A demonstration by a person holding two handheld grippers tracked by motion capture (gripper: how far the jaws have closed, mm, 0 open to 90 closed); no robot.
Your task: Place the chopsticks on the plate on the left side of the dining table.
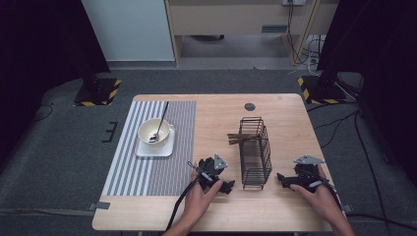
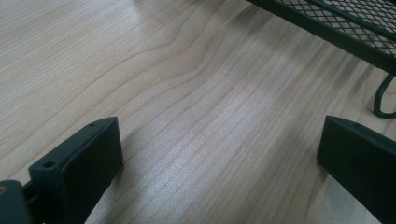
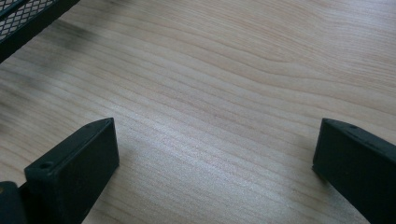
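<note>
Two grippers rest low on the table [image 1: 216, 206], one on either side of the black wire basket [image 1: 255, 150], which is the item nearest to both. The basket lies on its side on the bare wood right of centre, its long axis running away from you, with brown sticks [image 1: 240, 139], probably chopsticks, poking out of its far left side.

Your left gripper [image 1: 227, 186] sits just beside the basket's near left corner, apart from it. Its jaws stand wide open with nothing between them; in the left gripper view [image 2: 219, 163] bare wood grain lies between the two black jaws, and the basket's mesh wall and one bent wire foot [image 2: 384, 100] show at the upper right, clear of the jaws.

Your right gripper [image 1: 281, 179] sits just off the basket's near right corner, pointing toward it. Its jaws are likewise spread wide and empty; the right gripper view [image 3: 215, 158] has plain tabletop between them and a corner of the mesh [image 3: 23, 18] at the upper left.

Further out, a striped placemat [image 1: 147, 167] covers the left part of the table. On it a white square plate [image 1: 167, 147] carries a cream bowl [image 1: 147, 129], and a spoon [image 1: 160, 125] stands in the bowl with its dark handle leaning away from you. All of these are well apart from both grippers.
</note>
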